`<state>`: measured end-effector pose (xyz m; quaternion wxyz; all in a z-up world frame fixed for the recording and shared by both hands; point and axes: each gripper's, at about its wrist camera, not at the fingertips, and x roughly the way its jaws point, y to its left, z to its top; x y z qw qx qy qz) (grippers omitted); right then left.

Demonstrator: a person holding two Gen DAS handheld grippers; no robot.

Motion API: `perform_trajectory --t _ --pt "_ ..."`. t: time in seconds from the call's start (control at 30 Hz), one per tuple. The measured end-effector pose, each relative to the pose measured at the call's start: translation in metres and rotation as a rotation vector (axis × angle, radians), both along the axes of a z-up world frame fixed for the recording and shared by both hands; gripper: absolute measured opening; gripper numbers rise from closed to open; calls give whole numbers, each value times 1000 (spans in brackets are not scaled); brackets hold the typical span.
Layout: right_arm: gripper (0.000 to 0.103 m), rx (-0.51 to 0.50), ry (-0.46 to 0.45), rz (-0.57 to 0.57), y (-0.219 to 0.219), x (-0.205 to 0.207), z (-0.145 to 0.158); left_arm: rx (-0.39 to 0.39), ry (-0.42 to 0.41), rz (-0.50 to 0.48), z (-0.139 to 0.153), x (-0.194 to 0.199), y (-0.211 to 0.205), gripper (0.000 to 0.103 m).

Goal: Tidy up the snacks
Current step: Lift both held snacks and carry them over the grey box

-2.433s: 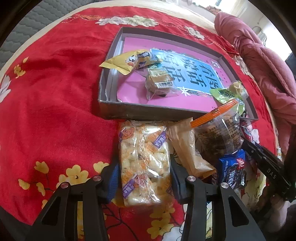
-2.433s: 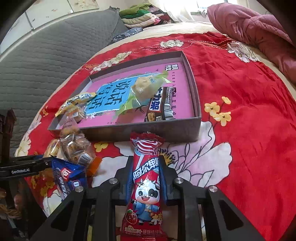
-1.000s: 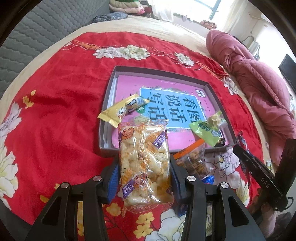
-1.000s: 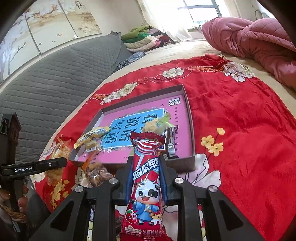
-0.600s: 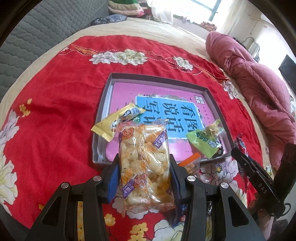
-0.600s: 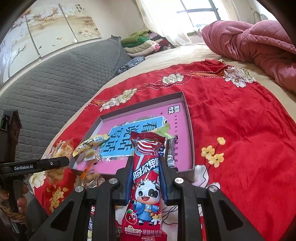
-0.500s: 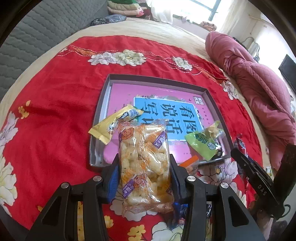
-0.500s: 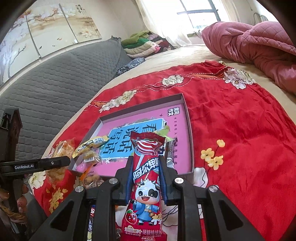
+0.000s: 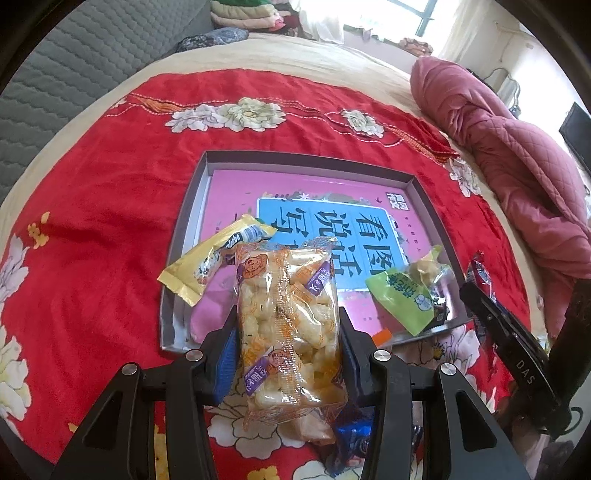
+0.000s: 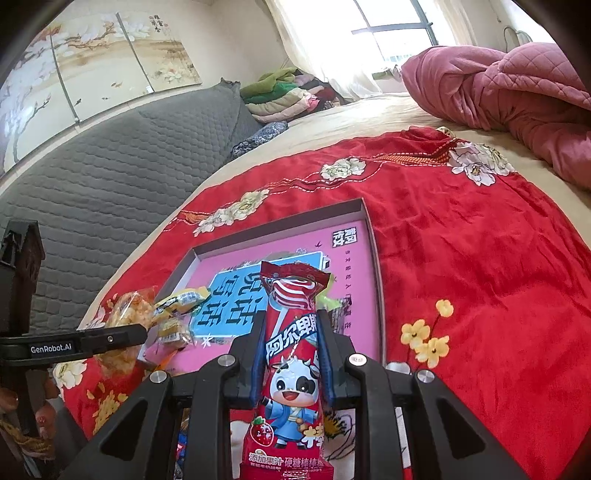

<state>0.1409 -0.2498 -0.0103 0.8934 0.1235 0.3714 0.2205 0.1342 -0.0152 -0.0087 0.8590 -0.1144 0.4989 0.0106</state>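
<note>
Each camera rides just behind its own tool, close over the bed. The left view looks steeply down at the tray (image 9: 424, 192), mid-frame. The right view looks shallower across the tray (image 10: 364, 218) toward the headboard (image 10: 110, 177) and window (image 10: 391, 33). Both share the tray and red cloth (image 9: 110, 192).

Snack packets (image 9: 217, 259) in tray (image 9: 177, 266) on blanket (image 9: 92, 206)

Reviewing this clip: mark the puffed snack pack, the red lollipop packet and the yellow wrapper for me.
puffed snack pack (image 9: 286, 317), left wrist view, middle of the clear bag.
red lollipop packet (image 10: 291, 369), right wrist view, printed front above the cartoon cow.
yellow wrapper (image 9: 195, 267), left wrist view, the part overhanging the box's left wall.
</note>
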Motion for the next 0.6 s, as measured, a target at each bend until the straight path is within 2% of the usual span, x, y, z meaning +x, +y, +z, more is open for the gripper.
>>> perform_trajectory --t 0.6 --pt "25 35 24 -33 -6 25 -10 16 22 7 -16 25 -5 49"
